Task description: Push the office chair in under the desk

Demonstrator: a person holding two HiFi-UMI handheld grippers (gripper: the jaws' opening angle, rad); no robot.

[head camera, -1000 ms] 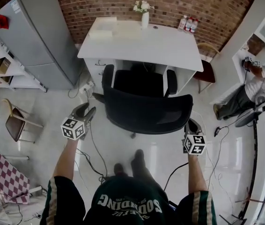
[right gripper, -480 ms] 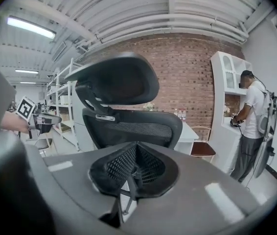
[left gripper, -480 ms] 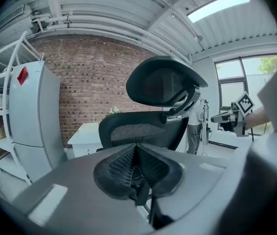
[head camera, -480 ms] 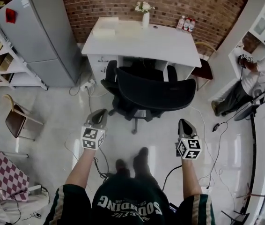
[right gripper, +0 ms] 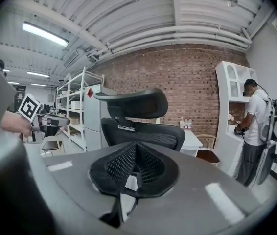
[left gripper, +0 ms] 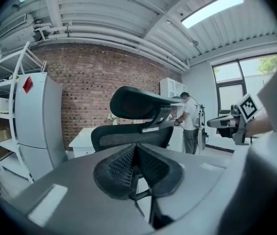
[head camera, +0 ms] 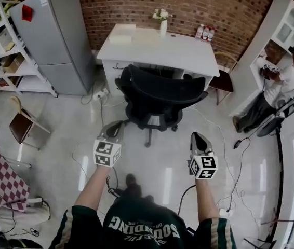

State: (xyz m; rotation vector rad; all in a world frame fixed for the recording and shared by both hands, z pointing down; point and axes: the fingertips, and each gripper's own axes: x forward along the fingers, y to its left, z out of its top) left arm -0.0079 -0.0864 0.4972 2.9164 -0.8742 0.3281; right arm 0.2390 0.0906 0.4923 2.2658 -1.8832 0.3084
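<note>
The black mesh-backed office chair (head camera: 160, 93) with the curved headrest stands upright on its wheeled base, back turned away from the white rectangular desk (head camera: 186, 53). Armrests and seat front sit right at the desk's kneehole, backrest and base sticking out.

— What stands ahead of me?
— The office chair (head camera: 160, 95), its back toward you, fills the front of the tabletop (head camera: 152, 48). Open floor (head camera: 152, 160) lies between it and your left tool (head camera: 117, 126) and right tool (head camera: 196, 137).
— And the sides?
— Left, a fridge (head camera: 53, 40) and a wooden chair (head camera: 22, 126) leave a wide lane, with cables (head camera: 102, 113) across the floor. Right, a person (head camera: 279, 90) stands by the cabinet (head camera: 287, 30), well apart.
</note>
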